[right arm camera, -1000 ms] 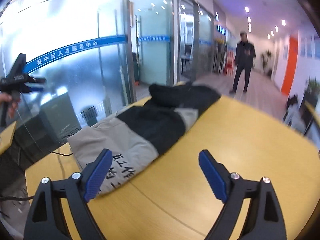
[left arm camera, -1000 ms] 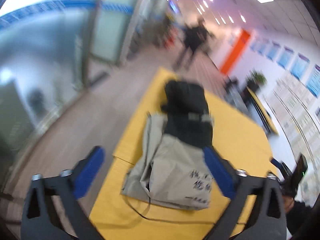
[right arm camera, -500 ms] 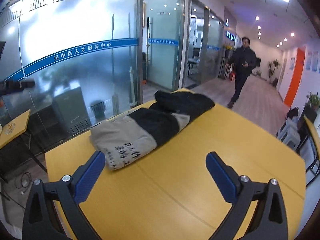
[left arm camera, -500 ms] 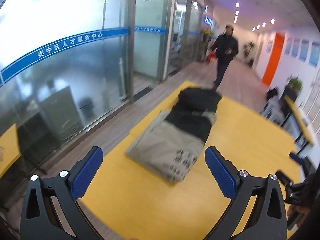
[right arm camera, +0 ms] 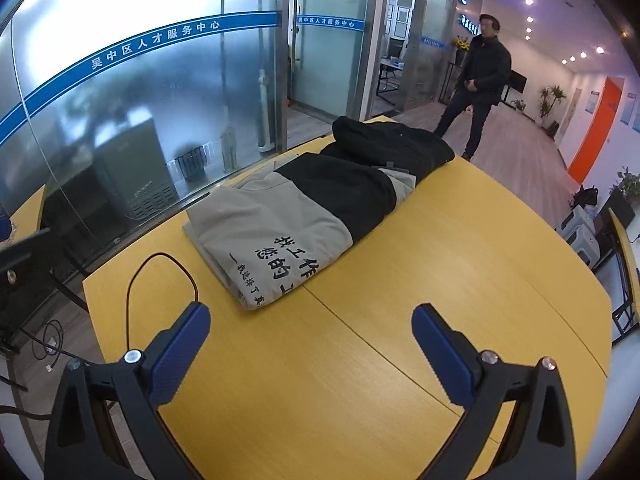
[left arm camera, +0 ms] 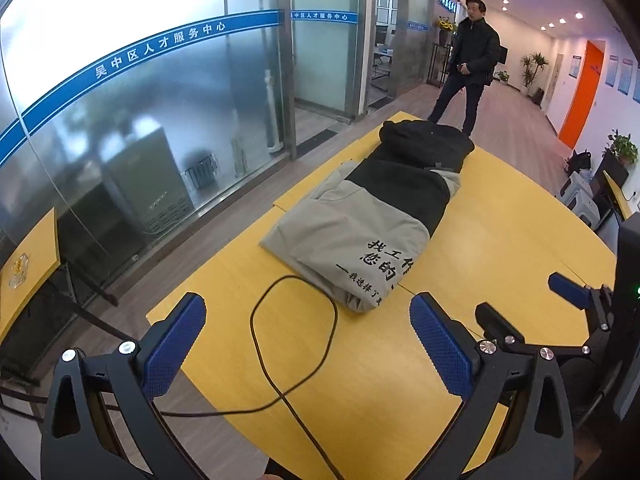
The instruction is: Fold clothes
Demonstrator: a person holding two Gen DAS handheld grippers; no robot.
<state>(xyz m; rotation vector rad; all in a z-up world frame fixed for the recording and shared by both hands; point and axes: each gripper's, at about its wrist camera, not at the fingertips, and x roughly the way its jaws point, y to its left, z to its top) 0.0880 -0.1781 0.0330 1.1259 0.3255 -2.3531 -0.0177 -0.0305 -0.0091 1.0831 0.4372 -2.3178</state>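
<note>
Left wrist view, left gripper: jaws spread wide with nothing between them, hovering above the near end of the yellow table; it sits back from the cloth, likely so the whole bundle can be checked.
Left wrist view, jacket: lies lengthwise on the table, folded into a long narrow bundle, grey half with black lettering nearest, black half at the far end; the shape suggests the sides are already turned in.
Left wrist view, black cable: loops on the table, its curve touching or just beside the jacket's near edge; it could snag a fold.
Left wrist view, right gripper: seen at the right edge, jaws parted.
Right wrist view, right gripper: wide apart and empty, held over bare table near the jacket.
Right wrist view, man: stands on the floor beyond the far end of the table, apart from the work.
</note>
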